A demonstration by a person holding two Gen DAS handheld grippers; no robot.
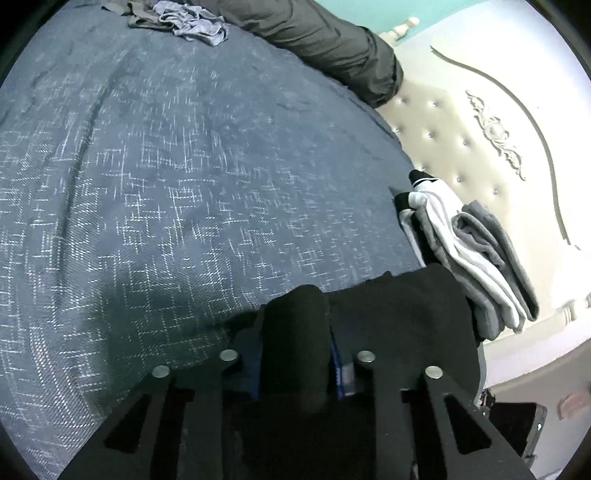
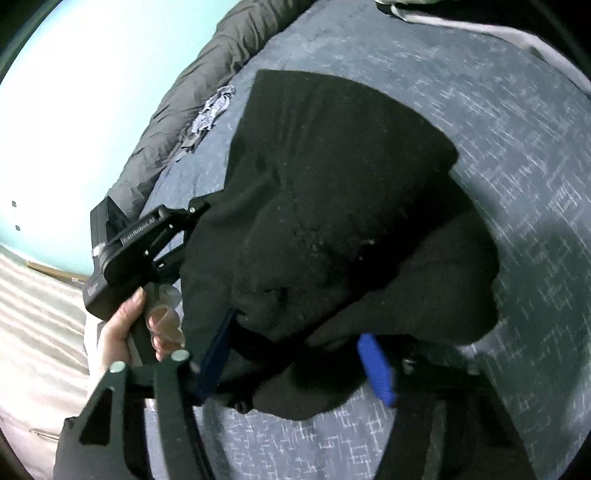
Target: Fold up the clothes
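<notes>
The left gripper [image 1: 297, 354] has its jaws clenched on a fold of the black fleece garment [image 2: 332, 206] – the right gripper [image 2: 295, 365], jaws half-spread, grasps its near edge on the blue-patterned bed [image 1: 166, 184].

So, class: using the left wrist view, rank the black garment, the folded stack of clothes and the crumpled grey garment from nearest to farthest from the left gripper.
1. black garment: pinched in the left gripper jaws.
2. folded stack of clothes: to the right, by the headboard.
3. crumpled grey garment: far across the bed, top of view.
</notes>
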